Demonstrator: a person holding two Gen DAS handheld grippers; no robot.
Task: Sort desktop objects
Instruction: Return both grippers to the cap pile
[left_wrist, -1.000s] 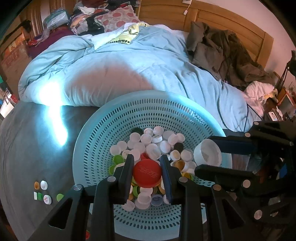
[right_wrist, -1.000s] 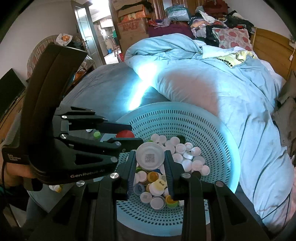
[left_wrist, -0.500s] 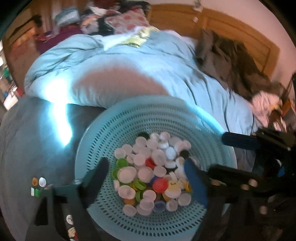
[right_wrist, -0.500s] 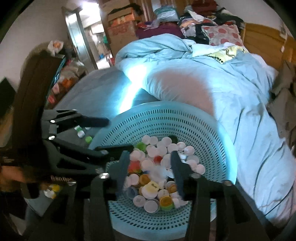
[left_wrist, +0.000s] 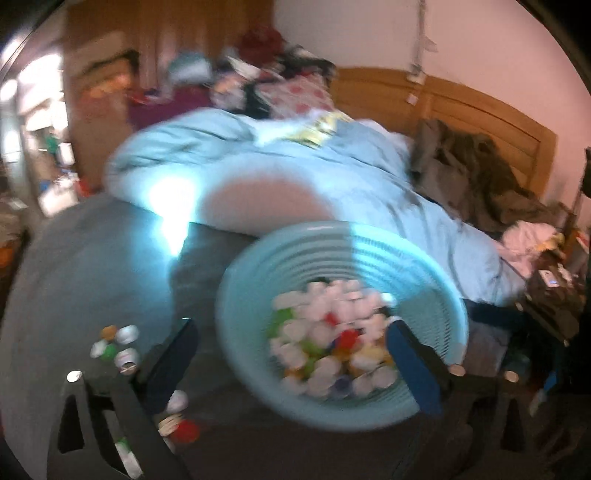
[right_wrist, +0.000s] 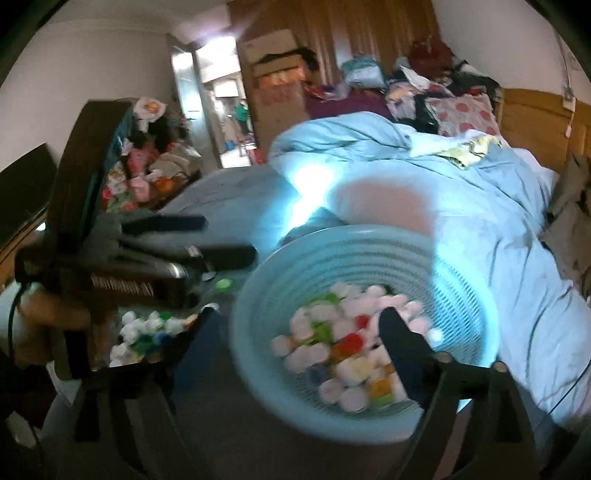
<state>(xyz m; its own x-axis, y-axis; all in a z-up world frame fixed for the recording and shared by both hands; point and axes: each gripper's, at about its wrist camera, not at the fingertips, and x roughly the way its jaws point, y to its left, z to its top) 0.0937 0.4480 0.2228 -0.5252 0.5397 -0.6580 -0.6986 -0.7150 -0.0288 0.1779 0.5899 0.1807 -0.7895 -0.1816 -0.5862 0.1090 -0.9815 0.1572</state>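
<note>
A heap of bottle caps (left_wrist: 328, 347), mostly white with some red, green, yellow and blue among them, lies in the bottom of a pale blue perforated basket (left_wrist: 258, 266) that sits on a dark grey-covered bed (left_wrist: 74, 266). Both views are smeared, so single caps in the heap cannot be told apart. Outside the basket, to its left in the left wrist view, a small cluster of loose caps (left_wrist: 116, 345) lies on the grey cover: white, orange and green ones close together, with a red cap (left_wrist: 184, 432) and a white one nearer the camera. In the right wrist view a second group of white, green and blue caps (right_wrist: 147, 332) shows left of the basket, partly behind the gripper.

The left gripper (left_wrist: 291, 358) has just been opening and its jaws stand spread wide, one finger over the grey cover and the other over the basket's right part, with nothing clamped between them. The right gripper (right_wrist: 295, 336) has just been opening too; its jaws stand well apart across the basket's left rim and grasp nothing. The left gripper's black body appears at the left of the right wrist view.

Behind the basket a light blue duvet (right_wrist: 424, 177) is bunched up on the bed, with piled clothes and a wooden headboard (left_wrist: 480, 110) beyond
</note>
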